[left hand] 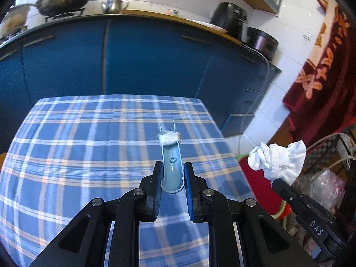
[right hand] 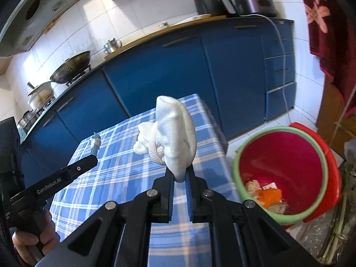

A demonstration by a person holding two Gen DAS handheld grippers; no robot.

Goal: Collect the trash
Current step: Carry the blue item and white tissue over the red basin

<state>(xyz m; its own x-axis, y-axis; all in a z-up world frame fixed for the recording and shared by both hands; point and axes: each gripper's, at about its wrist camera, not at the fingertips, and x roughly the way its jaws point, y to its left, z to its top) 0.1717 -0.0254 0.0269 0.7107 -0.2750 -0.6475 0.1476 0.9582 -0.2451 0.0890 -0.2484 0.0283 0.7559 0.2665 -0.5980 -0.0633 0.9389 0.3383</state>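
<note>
With worktop (left hand: 66, 133) bare, both hand-held grippers carry trash: left (left hand: 172, 178) grasps tube (left hand: 171, 155), right (right hand: 179, 175) grasps cloth (right hand: 175, 131); bin (right hand: 235, 162) drop remains.

Your home kitchen: wok (left hand: 64, 1) on stove, kettle (left hand: 114, 4), blue cabinets (left hand: 153, 60), air fryer (left hand: 230, 20), checked table (left hand: 89, 155).

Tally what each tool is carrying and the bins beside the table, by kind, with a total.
Blue-grey plastic piece with a white wad, in the left tool: 1
White crumpled cloth, in the right tool: 1
Red bin, green-rimmed, scraps inside: 1
Total: 3
</note>
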